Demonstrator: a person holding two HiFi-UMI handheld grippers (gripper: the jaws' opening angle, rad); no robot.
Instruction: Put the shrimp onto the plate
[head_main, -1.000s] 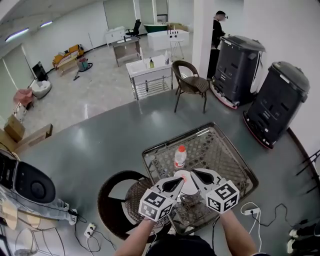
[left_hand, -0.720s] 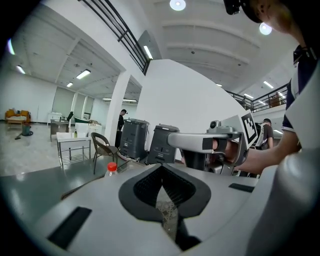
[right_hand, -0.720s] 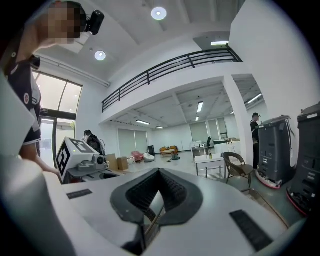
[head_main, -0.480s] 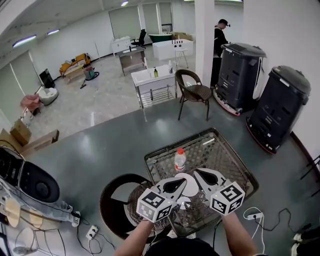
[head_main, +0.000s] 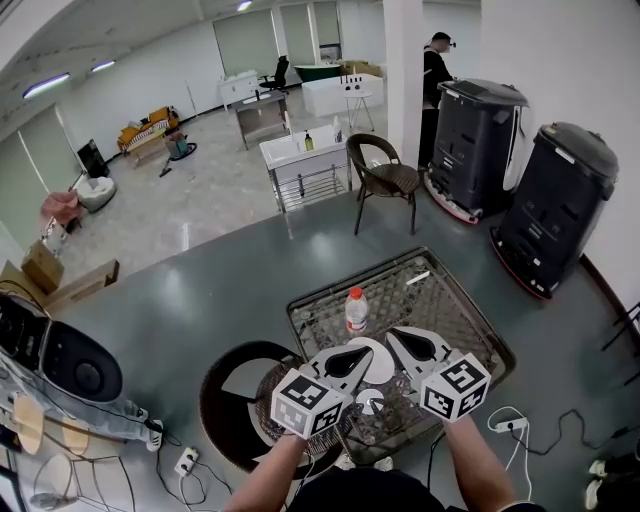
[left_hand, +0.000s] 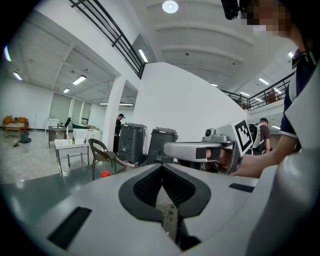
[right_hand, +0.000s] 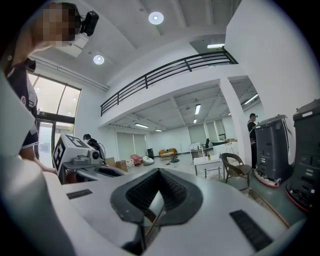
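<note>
Evidently the task stands at its start: nothing has been picked up. The person holds the left gripper (head_main: 366, 352) and the right gripper (head_main: 392, 337) side by side above the near part of the bench (head_main: 440, 268), tips pointing away. Each gripper's own view shows its fingers drawn together to a thin slit, with only the bench's woven top behind them. The white plate (head_main: 380, 368) lies below and between the tips; beyond it stands a red-capped bottle (head_main: 355, 310). A small pale object (head_main: 369, 402) near the plate's close edge is probably the shrimp, though it is too small to be sure. The next move likely calls for one gripper to spread its fingers, tip downward and descend over that object.
</note>
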